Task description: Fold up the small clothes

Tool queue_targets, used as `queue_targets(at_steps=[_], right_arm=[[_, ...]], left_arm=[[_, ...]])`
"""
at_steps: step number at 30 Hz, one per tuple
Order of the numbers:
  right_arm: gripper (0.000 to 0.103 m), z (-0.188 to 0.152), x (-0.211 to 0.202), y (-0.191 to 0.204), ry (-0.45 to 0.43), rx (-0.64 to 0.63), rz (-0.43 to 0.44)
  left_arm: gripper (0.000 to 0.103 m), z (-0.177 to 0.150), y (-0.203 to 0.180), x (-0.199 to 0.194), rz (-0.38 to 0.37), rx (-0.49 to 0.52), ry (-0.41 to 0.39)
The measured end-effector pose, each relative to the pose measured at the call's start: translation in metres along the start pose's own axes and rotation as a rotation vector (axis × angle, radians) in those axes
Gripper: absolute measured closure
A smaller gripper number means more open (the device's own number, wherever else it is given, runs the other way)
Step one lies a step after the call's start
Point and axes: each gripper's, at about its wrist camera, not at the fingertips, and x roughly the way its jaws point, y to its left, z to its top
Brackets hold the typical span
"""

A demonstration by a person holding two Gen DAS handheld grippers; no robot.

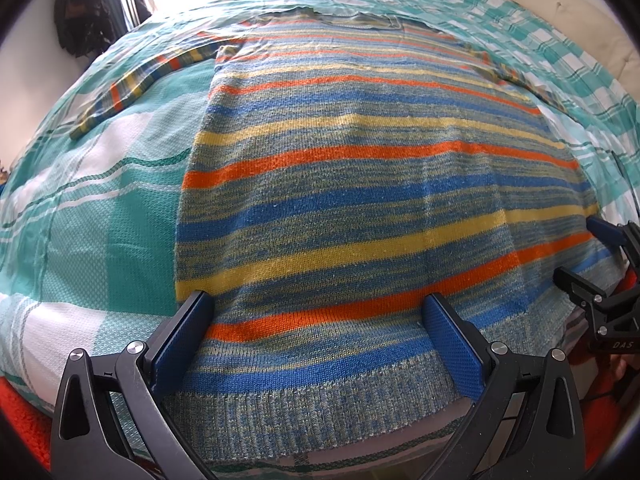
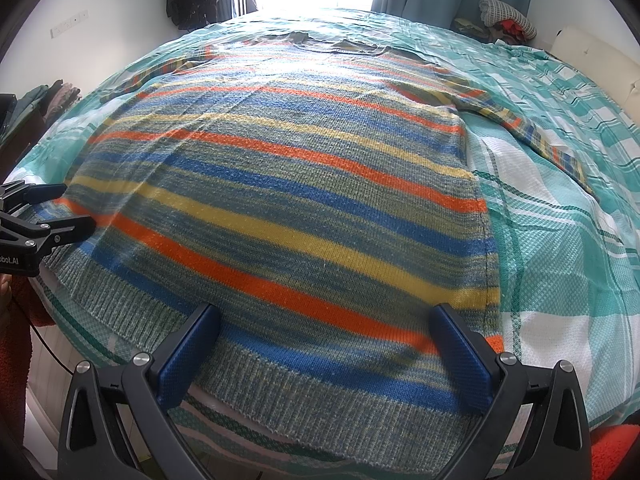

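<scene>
Both tongs, left tongs and right tongs, spread wide above striped sweater hem.

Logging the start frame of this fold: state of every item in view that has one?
striped sweater: spread flat, unfolded, hem nearest the grippers
left sleeve: stretched out to the side, flat
right sleeve: stretched out to the side, flat
left gripper: open, over the hem, holding nothing
right gripper: open, over the hem, holding nothing
checked bedspread: spread out under the sweater, lightly wrinkled
</scene>
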Motion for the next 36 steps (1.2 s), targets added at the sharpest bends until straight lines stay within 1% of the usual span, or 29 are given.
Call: queue_targets(at_steps=[18, 20, 22, 23, 24, 25, 26, 27, 28, 31, 32, 33, 35, 36], right_arm=[[0.0, 0.0, 0.0, 0.001, 0.003, -0.001, -0.003], [0.0, 0.002, -0.002, 0.0, 0.018, 0.0, -0.001], [0.0, 0.007, -0.01, -0.004, 0.048, 0.01, 0.012], [0.001, 0.01, -0.017, -0.008, 0.056, 0.022, 0.02], [0.001, 0.015, -0.026, -0.015, 0.049, 0.043, 0.033], [0.001, 0.021, -0.039, -0.028, 0.017, 0.077, 0.054], [0.001, 0.029, -0.049, -0.041, -0.013, 0.11, 0.071], [0.001, 0.042, -0.06, -0.067, -0.047, 0.154, 0.085], [0.001, 0.052, -0.065, -0.087, -0.068, 0.185, 0.084], [0.001, 0.086, -0.071, -0.179, -0.158, 0.358, 0.082], [0.001, 0.095, -0.069, -0.221, -0.188, 0.449, 0.081], [0.001, 0.101, -0.065, -0.253, -0.2, 0.525, 0.072], [0.002, 0.106, -0.042, -0.332, -0.168, 0.74, 0.064], [0.005, 0.106, -0.03, -0.357, -0.146, 0.809, 0.086]], left_arm=[[0.0, 0.0, 0.0, -0.001, -0.003, 0.008, -0.008], [0.0, 0.0, -0.002, -0.004, 0.01, 0.022, -0.005], [0.001, 0.001, -0.003, -0.014, 0.018, 0.018, 0.016], [0.001, 0.002, -0.002, -0.02, 0.006, 0.007, 0.022], [0.001, 0.002, 0.002, -0.031, -0.032, -0.023, 0.018], [0.001, 0.004, 0.011, -0.045, -0.085, -0.071, -0.007], [0.001, 0.005, 0.019, -0.055, -0.12, -0.115, -0.034], [0.001, 0.007, 0.029, -0.065, -0.143, -0.16, -0.064], [0.001, 0.01, 0.043, -0.075, -0.147, -0.212, -0.098], [0.001, 0.016, 0.077, -0.087, -0.091, -0.308, -0.167], [0.001, 0.017, 0.089, -0.088, -0.064, -0.336, -0.191], [0.001, 0.017, 0.098, -0.088, -0.04, -0.361, -0.204], [0.001, 0.014, 0.116, -0.085, -0.004, -0.417, -0.21], [0.001, 0.012, 0.125, -0.081, 0.013, -0.447, -0.207]])
